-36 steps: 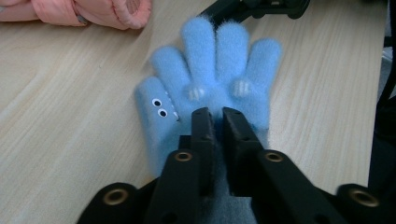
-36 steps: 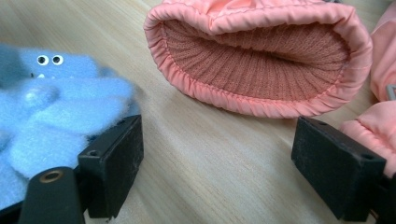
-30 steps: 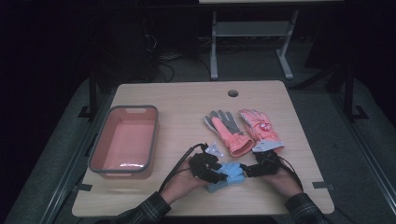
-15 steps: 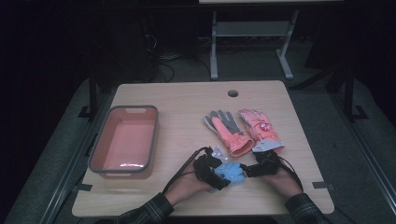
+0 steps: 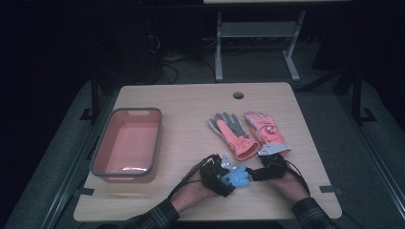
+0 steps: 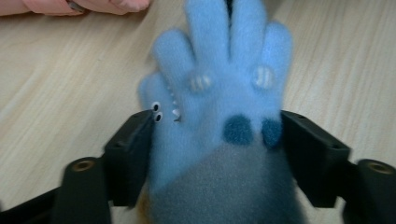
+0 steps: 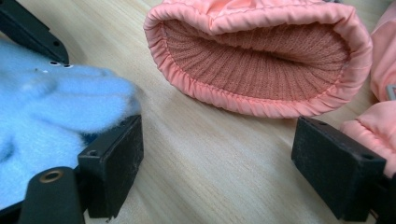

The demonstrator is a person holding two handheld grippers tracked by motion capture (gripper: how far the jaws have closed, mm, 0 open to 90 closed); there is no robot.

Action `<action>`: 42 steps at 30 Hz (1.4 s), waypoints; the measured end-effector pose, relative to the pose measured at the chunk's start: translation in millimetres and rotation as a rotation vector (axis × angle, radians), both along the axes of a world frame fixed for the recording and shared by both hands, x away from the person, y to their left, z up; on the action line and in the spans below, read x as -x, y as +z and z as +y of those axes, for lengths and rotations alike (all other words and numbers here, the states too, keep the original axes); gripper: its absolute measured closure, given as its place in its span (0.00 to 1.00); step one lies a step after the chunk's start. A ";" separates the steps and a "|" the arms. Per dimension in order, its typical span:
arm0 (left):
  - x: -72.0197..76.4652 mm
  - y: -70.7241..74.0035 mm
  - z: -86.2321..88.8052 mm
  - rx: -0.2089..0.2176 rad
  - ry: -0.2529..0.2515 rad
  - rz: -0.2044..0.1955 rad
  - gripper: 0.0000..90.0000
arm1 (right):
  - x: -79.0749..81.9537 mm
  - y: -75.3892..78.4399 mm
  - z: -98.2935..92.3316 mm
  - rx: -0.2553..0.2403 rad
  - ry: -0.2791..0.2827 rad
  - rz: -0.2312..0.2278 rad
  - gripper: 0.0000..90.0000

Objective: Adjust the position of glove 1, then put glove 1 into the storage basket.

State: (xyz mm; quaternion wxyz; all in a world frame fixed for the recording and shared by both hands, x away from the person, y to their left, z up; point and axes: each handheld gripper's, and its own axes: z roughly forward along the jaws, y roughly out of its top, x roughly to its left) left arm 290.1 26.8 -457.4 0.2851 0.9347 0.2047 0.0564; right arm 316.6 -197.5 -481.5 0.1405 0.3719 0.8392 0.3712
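The blue glove (image 6: 219,135) lies at the counter's (image 5: 191,100) near edge between the left tongs' (image 6: 217,140) jaws, which have just been closing, fingers pointing away. Right tongs (image 7: 217,172) gape empty, just right.

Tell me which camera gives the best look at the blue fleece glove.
The left gripper view: the blue glove sits close up between the left gripper's jaws, its fingers, spots and small eyes plain. The right gripper view catches its fuzzy fingers at the edge. The high view shows a small blue patch.
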 end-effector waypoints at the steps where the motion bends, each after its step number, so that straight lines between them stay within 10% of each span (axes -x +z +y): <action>1: 0.2 0.3 0.1 0.001 0.002 0.001 0.37 | 0.0 0.0 0.0 0.000 0.000 0.000 0.18; 16: -10.7 4.4 9.1 0.007 -0.016 0.017 0.79 | 0.0 0.0 0.0 0.000 0.000 0.000 0.18; 23: -18.1 6.6 16.2 0.050 -0.007 0.079 0.80 | 0.0 0.0 0.0 0.000 0.000 0.000 0.18; 42: -41.1 57.2 60.3 0.118 0.056 0.088 0.80 | 0.1 0.0 0.1 -0.001 -0.001 0.001 0.18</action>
